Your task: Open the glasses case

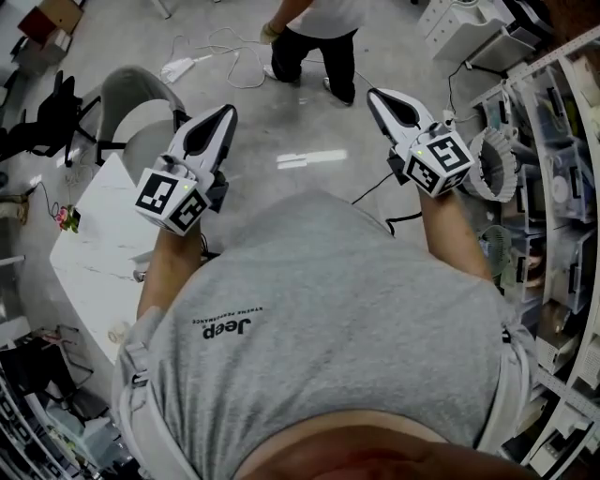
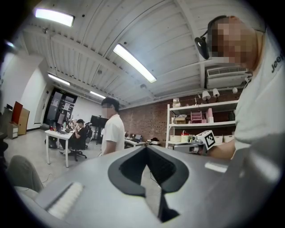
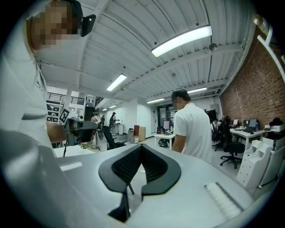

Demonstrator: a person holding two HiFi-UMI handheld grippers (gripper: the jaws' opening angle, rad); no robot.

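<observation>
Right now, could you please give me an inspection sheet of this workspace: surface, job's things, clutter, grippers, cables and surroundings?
Surface: white table at the head view's left, with a few items at its edge that are too small to tell.
Job's things: glasses case, nothing seen.
Clutter: packed shelves at the right.
Grippers: left gripper and right gripper are held up in front of the person, with jaws together and nothing between them.
Cables: white power strip and cable loose on the floor; black cable on the floor near the right arm.
Surroundings: grey chair by the table; standing person ahead; office desks beyond.
</observation>
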